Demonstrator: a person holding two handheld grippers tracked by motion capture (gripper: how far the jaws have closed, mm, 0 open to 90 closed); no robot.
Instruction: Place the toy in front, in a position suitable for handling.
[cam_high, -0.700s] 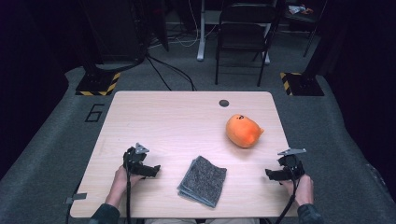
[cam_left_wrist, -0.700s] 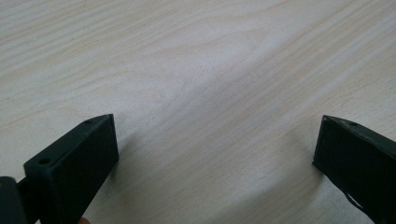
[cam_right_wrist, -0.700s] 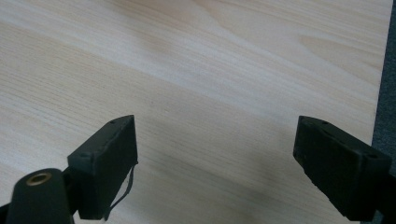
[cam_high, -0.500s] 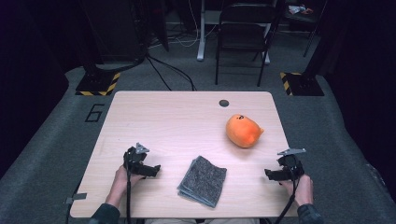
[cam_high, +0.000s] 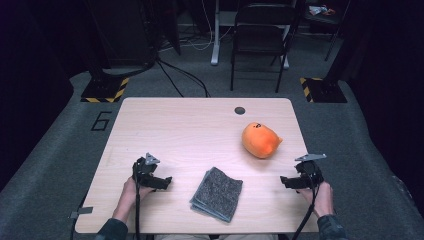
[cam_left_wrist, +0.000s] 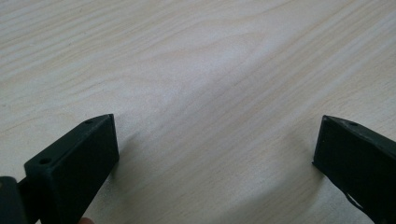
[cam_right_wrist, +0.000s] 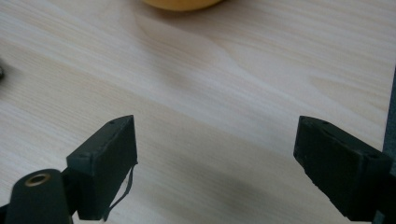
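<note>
An orange plush toy (cam_high: 260, 140) lies on the right half of the light wooden table (cam_high: 190, 130); its lower edge (cam_right_wrist: 180, 3) peeks in at the top of the right gripper view. A folded dark grey cloth (cam_high: 217, 193) rests near the table's front edge, in the middle. My left gripper (cam_high: 165, 181) sits low over the table to the left of the cloth, jaws wide apart over bare wood (cam_left_wrist: 215, 140). My right gripper (cam_high: 285, 181) is held near the front right corner, below the plush, also open with nothing between its jaws (cam_right_wrist: 215, 149).
A small dark round hole (cam_high: 240, 110) sits near the table's far edge. Beyond the table stand a black folding chair (cam_high: 260, 35) and two yellow-and-black striped floor bases (cam_high: 106, 90), with cables across the grey carpet.
</note>
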